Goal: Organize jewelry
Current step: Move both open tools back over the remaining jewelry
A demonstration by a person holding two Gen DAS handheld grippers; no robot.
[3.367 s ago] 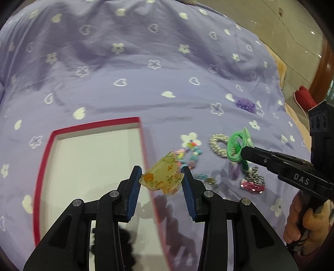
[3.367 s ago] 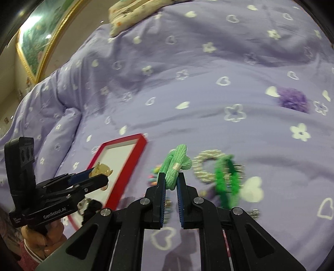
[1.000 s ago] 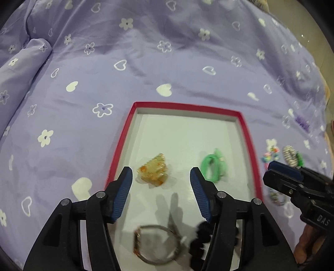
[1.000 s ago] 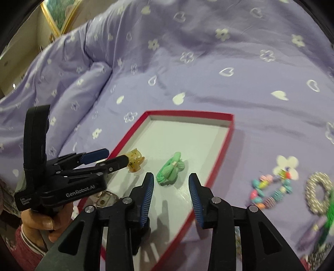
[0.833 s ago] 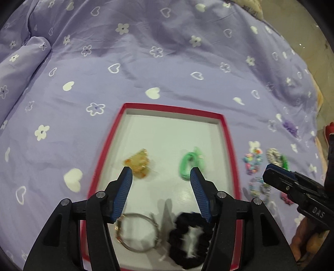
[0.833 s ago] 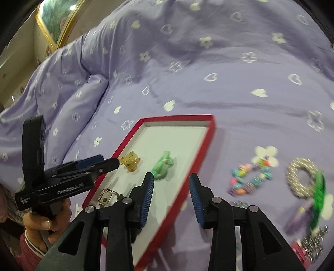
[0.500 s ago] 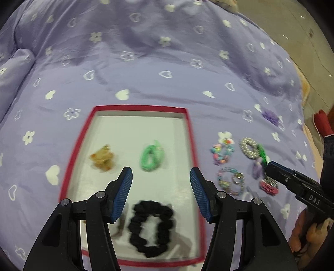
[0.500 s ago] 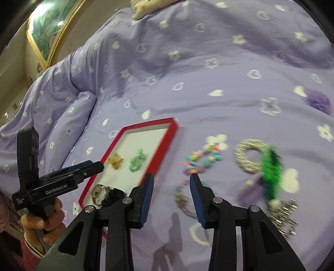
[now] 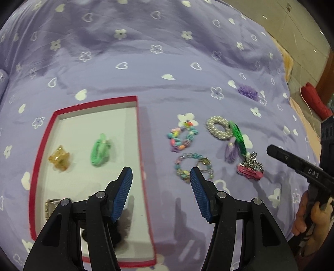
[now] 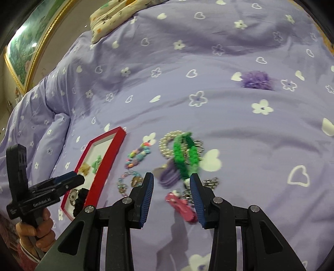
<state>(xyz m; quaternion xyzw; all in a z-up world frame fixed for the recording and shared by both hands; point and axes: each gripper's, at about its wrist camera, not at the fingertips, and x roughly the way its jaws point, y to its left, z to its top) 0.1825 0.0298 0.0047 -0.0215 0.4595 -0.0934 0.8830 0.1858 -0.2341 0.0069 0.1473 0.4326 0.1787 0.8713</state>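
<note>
A red-rimmed white tray (image 9: 139,133) (image 10: 108,153) lies on the purple bedspread. Inside it rest an amber hair claw (image 9: 59,159), a light green hair tie (image 9: 100,153), a metal ring (image 9: 50,205) and a black scrunchie partly hidden behind my fingers. To the tray's right lie a colourful bead bracelet (image 9: 181,138), a pastel chain bracelet (image 9: 193,167), a pearl ring (image 9: 218,128), a dark green tie (image 10: 184,155), a purple tassel (image 10: 169,174) and a pink clip (image 10: 181,205). My left gripper (image 9: 160,177) hangs open over the tray's right rim, empty. My right gripper (image 10: 172,183) is open and empty above the tassel and clip.
A purple scrunchie (image 10: 256,80) sits apart, farther back on the bedspread. A patterned pillow (image 10: 117,12) lies at the far edge. A framed picture (image 10: 25,48) hangs at the left. The bed's right edge drops to a tiled floor (image 9: 302,27).
Both grippers have swung right, away from the tray toward the loose jewelry pile. The amber claw and light green tie, held earlier, now lie in the tray. Both grippers are empty.
</note>
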